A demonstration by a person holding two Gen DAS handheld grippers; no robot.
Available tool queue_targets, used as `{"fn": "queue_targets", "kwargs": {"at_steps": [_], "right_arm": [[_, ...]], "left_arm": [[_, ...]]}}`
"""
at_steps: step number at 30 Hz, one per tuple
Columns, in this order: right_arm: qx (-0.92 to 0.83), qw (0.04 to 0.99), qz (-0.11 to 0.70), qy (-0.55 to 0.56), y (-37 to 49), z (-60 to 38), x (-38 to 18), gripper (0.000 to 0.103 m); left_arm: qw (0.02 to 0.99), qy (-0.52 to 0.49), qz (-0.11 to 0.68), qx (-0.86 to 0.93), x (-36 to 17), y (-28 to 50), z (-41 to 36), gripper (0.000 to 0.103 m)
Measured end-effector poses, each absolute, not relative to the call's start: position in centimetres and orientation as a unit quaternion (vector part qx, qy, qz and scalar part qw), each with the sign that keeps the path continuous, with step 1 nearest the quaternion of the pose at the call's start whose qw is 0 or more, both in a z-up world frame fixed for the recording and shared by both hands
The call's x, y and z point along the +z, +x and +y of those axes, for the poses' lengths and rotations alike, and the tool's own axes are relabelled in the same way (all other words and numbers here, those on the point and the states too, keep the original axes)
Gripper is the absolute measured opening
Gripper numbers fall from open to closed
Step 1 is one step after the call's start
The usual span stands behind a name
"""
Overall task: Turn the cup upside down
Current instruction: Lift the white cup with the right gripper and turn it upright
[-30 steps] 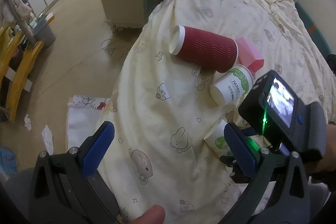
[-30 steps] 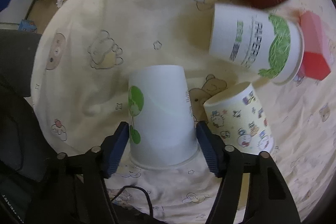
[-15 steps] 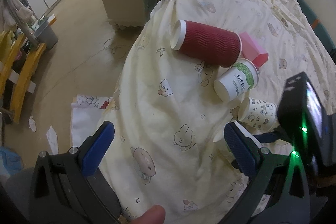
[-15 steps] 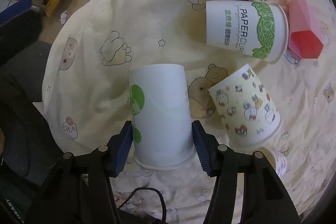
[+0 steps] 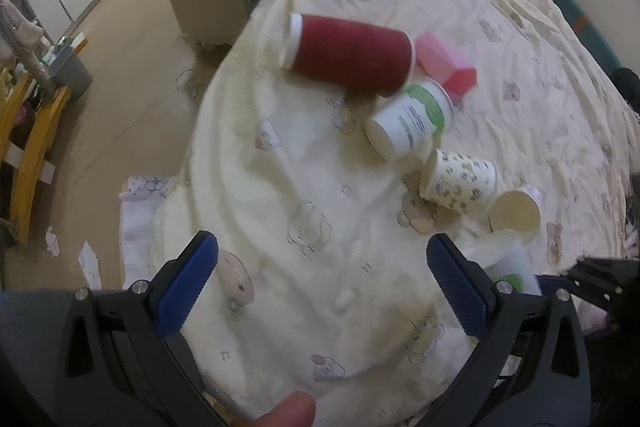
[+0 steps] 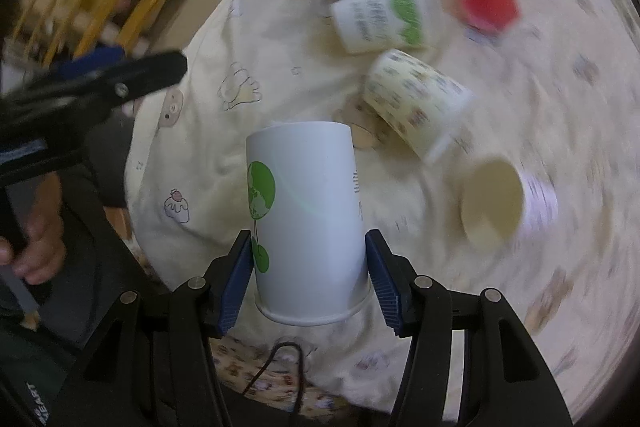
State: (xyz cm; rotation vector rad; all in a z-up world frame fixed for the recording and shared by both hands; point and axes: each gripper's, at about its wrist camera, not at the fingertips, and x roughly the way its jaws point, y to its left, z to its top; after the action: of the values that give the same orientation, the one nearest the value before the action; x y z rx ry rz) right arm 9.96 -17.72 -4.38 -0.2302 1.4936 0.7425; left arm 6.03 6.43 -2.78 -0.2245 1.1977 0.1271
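Observation:
My right gripper (image 6: 308,263) is shut on a white paper cup with green balloon prints (image 6: 306,211), gripping it near its rim, the closed base pointing away from me, above the bedsheet. The same cup shows partly in the left wrist view (image 5: 506,263), behind my right finger. My left gripper (image 5: 320,287) is open and empty above the near part of the bed.
On the cream cartoon-print bedsheet (image 5: 320,167) lie a red ribbed cup (image 5: 348,57), a white-and-green cup (image 5: 412,121), a patterned cup (image 5: 460,181), a small pale cup (image 5: 514,215) and a pink box (image 5: 444,67). The bed edge drops to the floor at left.
The right gripper has lifted and pulled back with the white cup, so more cups come into view. The left gripper has shifted a little; the right hand has left its centre.

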Motion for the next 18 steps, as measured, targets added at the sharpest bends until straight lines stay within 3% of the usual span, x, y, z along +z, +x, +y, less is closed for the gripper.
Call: {"fn": "queue_targets", "kwargs": {"at_steps": [7,18], "right_arm": [[0.252,0.700,0.667,0.044,6.9,-23.3,-5.1,0.058],[0.173,0.694,0.675,0.185,4.4,-22.0,-10.4,0.059]], "left_arm": [[0.819,-0.100,0.562,0.051,-3.3,5.3,5.2,0.103],[0.813,-0.101,0.572,0.050,-4.5,5.0,4.9,0.103]]}}
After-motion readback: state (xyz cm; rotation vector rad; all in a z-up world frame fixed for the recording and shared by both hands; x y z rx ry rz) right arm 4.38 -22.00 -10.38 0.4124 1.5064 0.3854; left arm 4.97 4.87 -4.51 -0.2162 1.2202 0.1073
